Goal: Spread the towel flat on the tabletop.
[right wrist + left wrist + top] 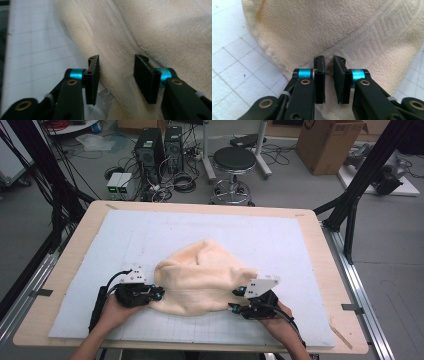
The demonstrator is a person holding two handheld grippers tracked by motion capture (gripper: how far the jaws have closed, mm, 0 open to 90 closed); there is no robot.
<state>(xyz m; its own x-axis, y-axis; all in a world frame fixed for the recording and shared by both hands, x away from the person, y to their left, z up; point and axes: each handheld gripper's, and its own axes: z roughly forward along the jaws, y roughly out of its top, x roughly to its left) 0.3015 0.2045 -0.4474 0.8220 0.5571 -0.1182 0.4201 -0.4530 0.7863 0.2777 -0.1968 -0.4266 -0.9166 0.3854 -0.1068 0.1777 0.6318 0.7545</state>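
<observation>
A cream terry towel lies bunched in a mound on the white gridded mat, near the table's front. My left gripper sits at the towel's left edge. In the left gripper view its jaws stand a narrow gap apart over the towel's patterned border, and I see no cloth pinched between the pads. My right gripper is at the towel's right edge. Its jaws are open wide, astride a raised fold of the towel, with a small label just below.
The mat covers a light wooden table. Bare mat lies to the left, right and behind the towel. Beyond the table are a black stool, computer towers, cables and a cardboard box.
</observation>
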